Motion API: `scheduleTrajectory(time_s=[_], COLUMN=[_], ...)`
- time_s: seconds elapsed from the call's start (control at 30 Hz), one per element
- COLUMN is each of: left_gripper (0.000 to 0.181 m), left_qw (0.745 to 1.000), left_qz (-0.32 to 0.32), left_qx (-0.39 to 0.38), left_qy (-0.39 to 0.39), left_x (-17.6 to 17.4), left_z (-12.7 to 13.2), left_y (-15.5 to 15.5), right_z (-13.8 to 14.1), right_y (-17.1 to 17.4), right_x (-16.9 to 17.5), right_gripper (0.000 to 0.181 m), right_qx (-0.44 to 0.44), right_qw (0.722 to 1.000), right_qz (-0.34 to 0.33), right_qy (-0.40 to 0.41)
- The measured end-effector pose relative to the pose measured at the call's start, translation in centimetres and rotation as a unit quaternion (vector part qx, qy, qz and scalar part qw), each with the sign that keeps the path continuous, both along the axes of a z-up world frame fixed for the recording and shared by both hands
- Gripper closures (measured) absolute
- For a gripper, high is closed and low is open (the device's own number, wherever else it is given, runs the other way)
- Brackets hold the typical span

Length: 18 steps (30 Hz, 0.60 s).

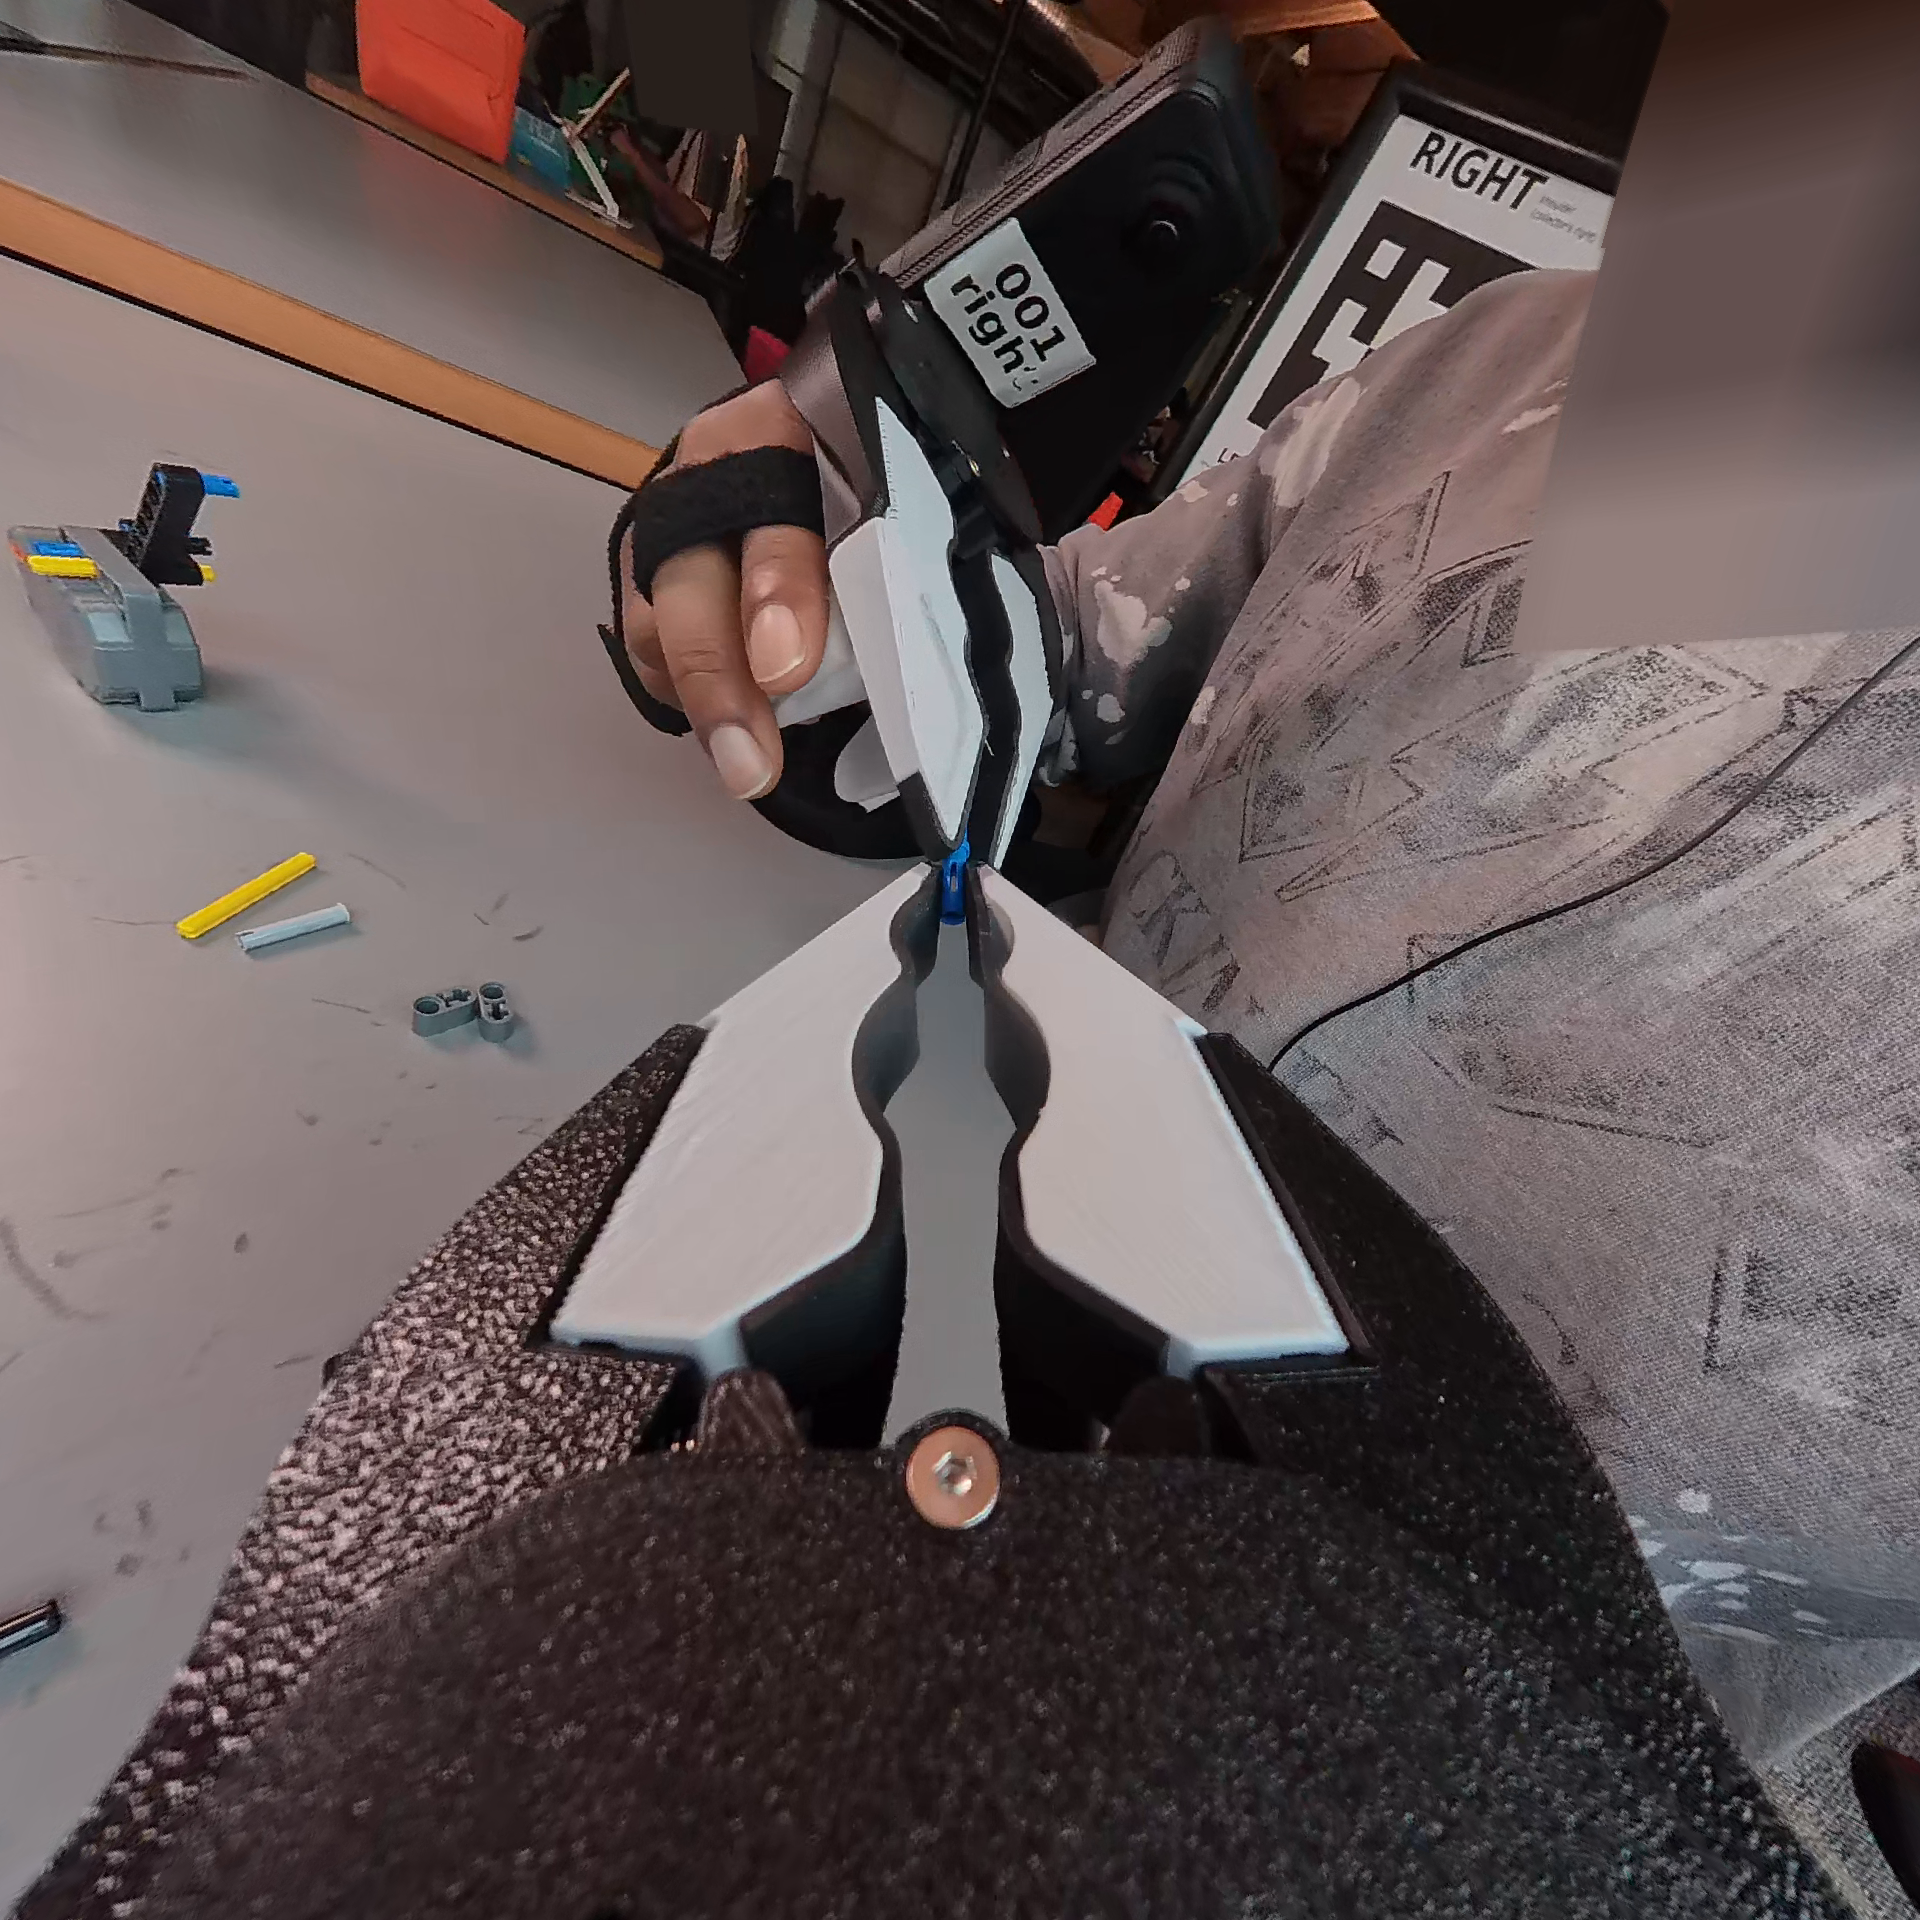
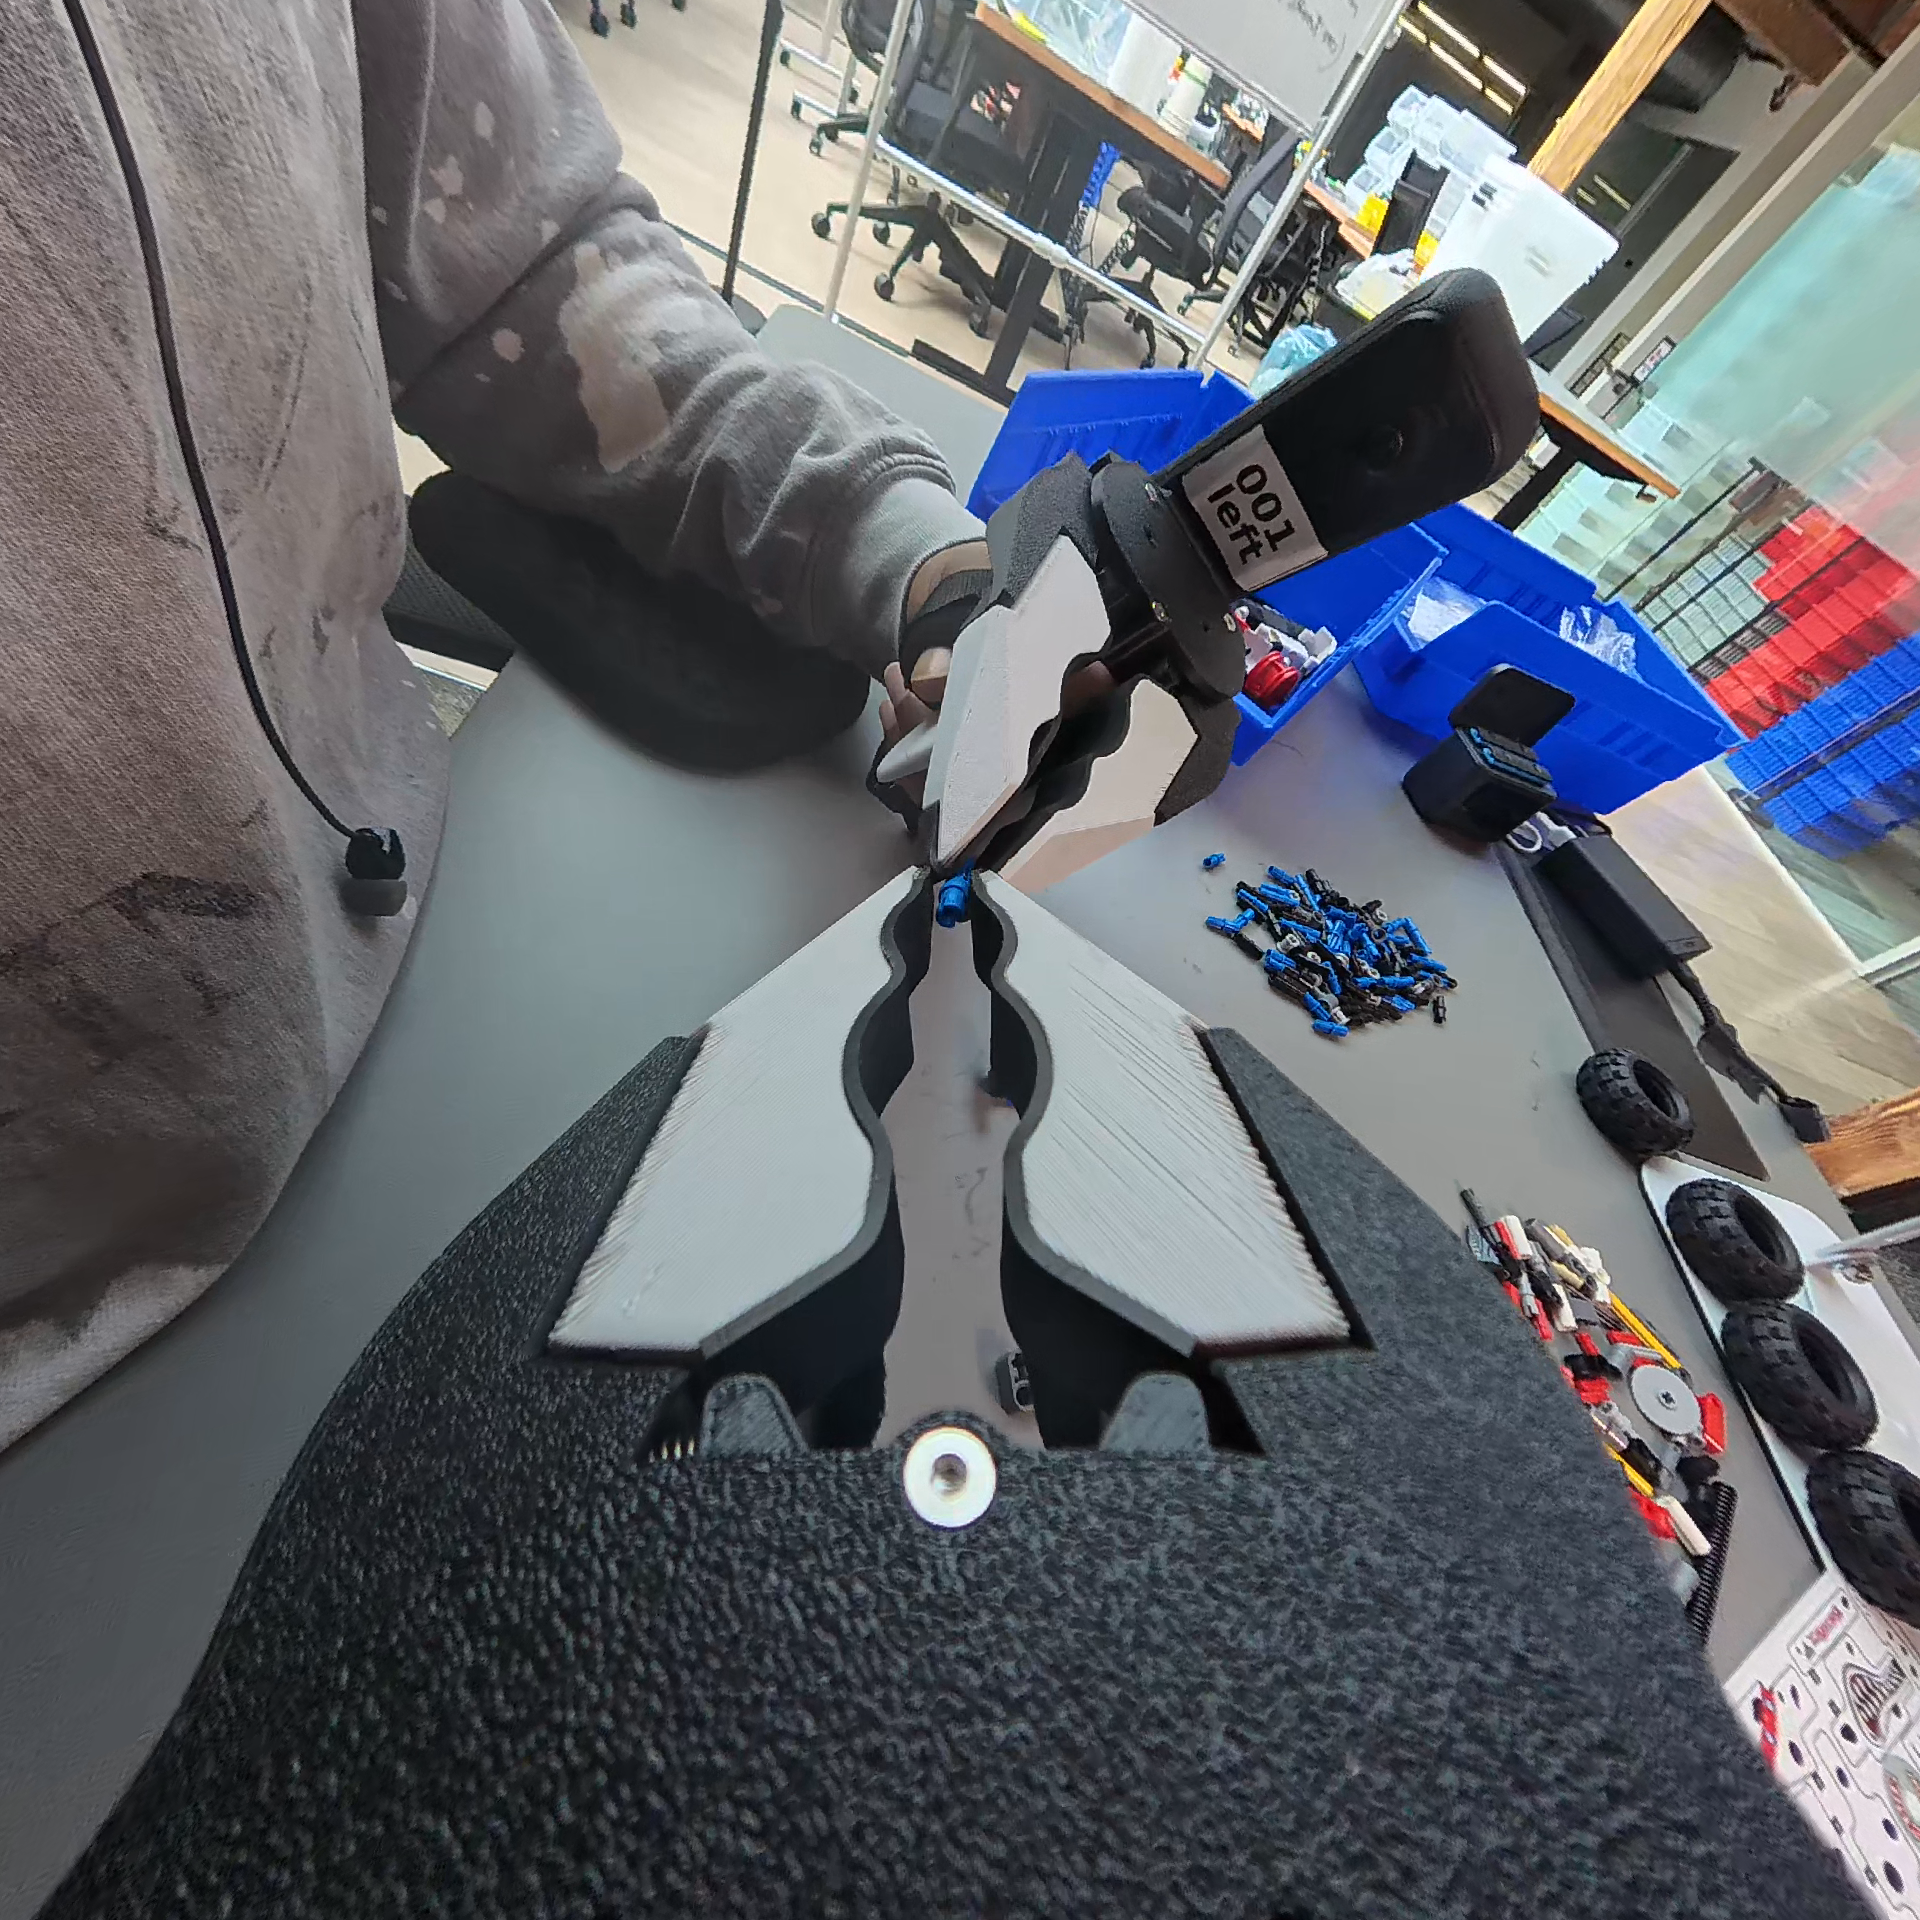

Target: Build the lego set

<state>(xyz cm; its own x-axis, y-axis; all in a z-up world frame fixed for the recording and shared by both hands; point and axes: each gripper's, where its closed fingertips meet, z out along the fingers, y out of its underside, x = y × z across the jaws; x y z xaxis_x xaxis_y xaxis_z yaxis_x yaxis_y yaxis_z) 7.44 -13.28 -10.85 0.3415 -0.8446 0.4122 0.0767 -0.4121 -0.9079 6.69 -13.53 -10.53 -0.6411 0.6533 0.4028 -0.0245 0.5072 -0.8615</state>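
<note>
A small blue pin (image 1: pixel 950 896) is held above the grey table (image 1: pixel 436 790), pinched from both ends. My left gripper (image 1: pixel 948 883) is shut on its near end. My right gripper (image 1: pixel 964 847) comes down from above, tip to tip with the left, and is closed on the far end. In the right wrist view the same blue pin (image 2: pixel 951 900) sits between the right gripper's (image 2: pixel 951 883) tips, with the left gripper (image 2: pixel 961 862) meeting it from beyond. A partly built grey assembly (image 1: pixel 114 613) with black, blue and yellow parts lies at the far left.
A yellow axle (image 1: pixel 246 896), a grey axle (image 1: pixel 293 927) and a grey connector (image 1: pixel 464 1013) lie loose. A pile of blue and black pins (image 2: pixel 1335 956), blue bins (image 2: pixel 1558 665), black tyres (image 2: pixel 1735 1242) and mixed parts (image 2: pixel 1600 1351) are on the right. The person's torso is close behind. Both grippers' tips are close together, under 4 cm apart. Both grippers' tips are roughly 25 centimeters from the partly built grey assembly (image 1: pixel 114 613).
</note>
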Motion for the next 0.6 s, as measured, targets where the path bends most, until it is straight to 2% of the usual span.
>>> scheduleTrajectory(time_s=[0.2,0.33,0.43,0.53,0.6], left_gripper=[0.177,0.173,0.157,0.156,0.16], left_qw=[1.0,1.0,0.989,0.948,0.924], left_qz=[-0.006,0.021,0.106,0.174,0.176], left_qx=[-0.008,-0.005,0.012,0.015,0.01], left_qy=[-0.023,-0.022,0.098,0.267,0.341], left_x=[-0.2,-0.9,-3.4,-7.0,-7.8], left_z=[0.4,0.6,-1.6,-5.4,-7.3], left_y=[-0.1,0.5,2.1,2.8,2.4], right_z=[0.4,0.6,0.7,1.0,0.2], right_y=[0.0,0.5,2.5,6.0,8.2], right_x=[-0.2,-0.7,-0.8,-0.9,-1.1], right_gripper=[0.175,0.177,0.177,0.177,0.177], right_qx=[-0.009,-0.073,-0.111,-0.129,-0.13], right_qw=[1.0,0.997,0.993,0.988,0.984], right_qz=[-0.002,-0.01,-0.029,-0.08,-0.116], right_qy=[0.009,-0.011,-0.024,-0.02,-0.026])
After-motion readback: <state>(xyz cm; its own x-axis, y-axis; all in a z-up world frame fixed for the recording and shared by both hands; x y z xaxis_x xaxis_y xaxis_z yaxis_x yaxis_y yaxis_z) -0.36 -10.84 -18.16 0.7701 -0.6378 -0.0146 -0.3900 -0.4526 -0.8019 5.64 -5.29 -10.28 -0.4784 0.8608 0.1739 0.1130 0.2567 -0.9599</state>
